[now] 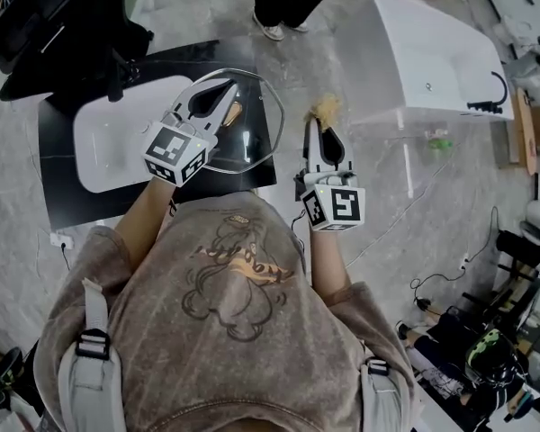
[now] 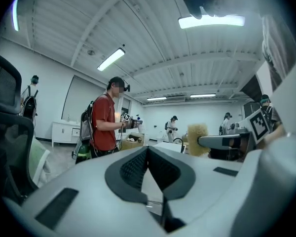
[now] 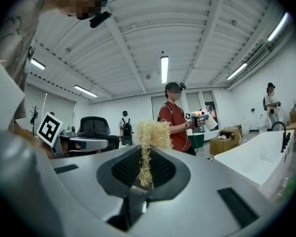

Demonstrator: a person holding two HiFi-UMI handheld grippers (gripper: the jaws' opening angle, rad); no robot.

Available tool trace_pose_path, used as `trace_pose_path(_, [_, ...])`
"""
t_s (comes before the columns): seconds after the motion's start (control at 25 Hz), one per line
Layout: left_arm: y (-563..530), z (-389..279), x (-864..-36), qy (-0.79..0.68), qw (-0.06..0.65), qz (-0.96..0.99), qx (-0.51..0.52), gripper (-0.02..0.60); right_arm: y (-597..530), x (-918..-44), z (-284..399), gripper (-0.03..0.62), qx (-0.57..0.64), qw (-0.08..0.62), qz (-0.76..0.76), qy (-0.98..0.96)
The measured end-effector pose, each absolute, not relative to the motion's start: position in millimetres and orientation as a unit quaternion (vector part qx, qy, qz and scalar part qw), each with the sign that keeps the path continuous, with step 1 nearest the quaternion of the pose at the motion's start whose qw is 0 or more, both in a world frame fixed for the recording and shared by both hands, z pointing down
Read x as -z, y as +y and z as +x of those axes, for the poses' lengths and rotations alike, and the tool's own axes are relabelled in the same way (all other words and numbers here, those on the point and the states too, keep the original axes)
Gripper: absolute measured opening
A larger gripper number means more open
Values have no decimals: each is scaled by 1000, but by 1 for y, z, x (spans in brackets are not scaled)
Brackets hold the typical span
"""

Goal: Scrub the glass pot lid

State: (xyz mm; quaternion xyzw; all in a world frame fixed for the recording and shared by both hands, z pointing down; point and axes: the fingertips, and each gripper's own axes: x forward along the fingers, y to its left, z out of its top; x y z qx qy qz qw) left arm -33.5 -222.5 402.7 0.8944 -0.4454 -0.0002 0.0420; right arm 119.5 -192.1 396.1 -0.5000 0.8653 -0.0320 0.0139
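left gripper point(image 1: 223, 91): you've got its jaws pinched tight on the rim of the clear round glass pot lid point(image 1: 252, 144), held above the black mat point(image 1: 58, 178) so the face is reachable | right gripper point(image 1: 324, 126): clamped on the straw-coloured fibre scrubber point(image 1: 324, 109), just beside the lid's right edge | room: white sink point(image 1: 432, 52) well apart, so that side looks open

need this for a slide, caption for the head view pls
The left gripper holds the glass pot lid, the right gripper a straw-coloured scrubber.
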Motion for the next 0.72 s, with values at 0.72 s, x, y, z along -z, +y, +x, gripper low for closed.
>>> trace_pose_path(0.72, [-208, -35, -405, -443, 17, 896, -4, 17, -188, -401, 118, 40, 31, 5, -507, 862])
